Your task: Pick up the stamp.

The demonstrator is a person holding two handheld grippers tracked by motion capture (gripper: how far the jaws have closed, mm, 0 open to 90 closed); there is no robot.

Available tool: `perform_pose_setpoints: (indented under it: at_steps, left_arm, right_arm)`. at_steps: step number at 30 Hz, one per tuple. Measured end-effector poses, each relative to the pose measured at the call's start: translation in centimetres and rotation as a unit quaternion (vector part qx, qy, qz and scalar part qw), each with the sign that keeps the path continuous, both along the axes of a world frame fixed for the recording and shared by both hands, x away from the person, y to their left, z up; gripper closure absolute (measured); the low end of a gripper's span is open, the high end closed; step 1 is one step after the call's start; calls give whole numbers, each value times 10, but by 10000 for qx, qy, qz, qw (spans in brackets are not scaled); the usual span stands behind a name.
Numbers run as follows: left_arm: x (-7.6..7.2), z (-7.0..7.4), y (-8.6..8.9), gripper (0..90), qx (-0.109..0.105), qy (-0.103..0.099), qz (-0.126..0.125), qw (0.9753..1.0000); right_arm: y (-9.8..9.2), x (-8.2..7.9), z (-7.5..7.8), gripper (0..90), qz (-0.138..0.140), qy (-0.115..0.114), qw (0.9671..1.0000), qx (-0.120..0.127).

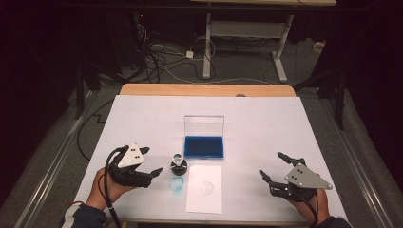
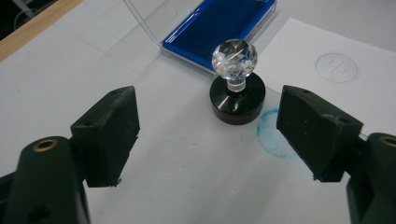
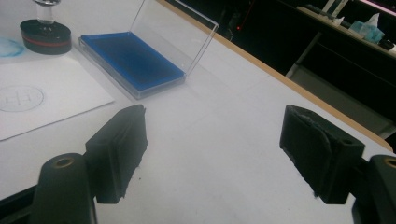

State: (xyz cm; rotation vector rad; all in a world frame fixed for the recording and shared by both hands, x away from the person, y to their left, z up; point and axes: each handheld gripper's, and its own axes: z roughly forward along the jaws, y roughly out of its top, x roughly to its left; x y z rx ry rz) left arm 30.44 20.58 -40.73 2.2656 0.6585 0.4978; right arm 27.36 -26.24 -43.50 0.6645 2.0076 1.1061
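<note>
**Both grippers wide open, stamp standing free between ink pad and paper**

We see the stamp (image 1: 178,165), a black round base with a faceted clear knob, standing upright on the white tabletop (image 1: 142,118). Nothing touches it. It sits just in front of the near left corner of the blue ink pad (image 1: 204,147), whose clear lid (image 1: 204,125) stands open and upright behind the pad. Just beside the stamp, on its near side, a pale blue round smudge (image 1: 177,185) marks the tabletop. To the right of the smudge lies a white sheet of paper (image 1: 204,199) bearing a faint circular imprint (image 1: 207,187).

Our left gripper (image 1: 151,161) rests low at the left of the stamp, its jaws spread wide and empty. In the left gripper view the stamp stands ahead, between the two jaws but well beyond their tips, with the smudge near the right-hand jaw.

Our right gripper (image 1: 272,166) sits well apart from the stamp, at the right of the paper, jaws also wide and holding nothing. In the right gripper view bare tabletop lies between them, with the ink pad and stamp farther off at upper left.
</note>
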Motion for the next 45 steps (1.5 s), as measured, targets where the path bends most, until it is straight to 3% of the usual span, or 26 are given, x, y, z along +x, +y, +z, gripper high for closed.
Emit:
perform_pose_setpoints:
  at_steps: [10,17,23,31,38,41,44,45]
  left_arm:
    - [12,13,-17,204,392,304,-334,9982]
    - [18,16,-29,209,613,351,-481,9963]
    - [23,16,-39,209,661,352,-615,9953]
    - [31,12,-55,209,895,369,-674,9930]
    - [39,5,-57,208,834,496,-764,9923]
    - [43,-4,-57,209,744,645,-780,9921]
    - [46,-11,-59,209,806,703,-761,9913]
    - [46,-12,-60,214,836,632,-718,9919]
  right_arm:
    - [0,1,-2,234,60,99,9999,-37]
    - [1,1,-3,236,90,120,9998,-104]
    - [2,1,-4,237,112,133,9998,-117]
    - [4,2,-4,239,129,140,9996,-206]
    - [7,4,-6,239,168,153,9992,-337]
    - [9,5,-7,241,192,175,9989,-399]
    - [10,5,-7,246,209,193,9986,-440]
    - [11,5,-8,252,251,202,9984,-462]
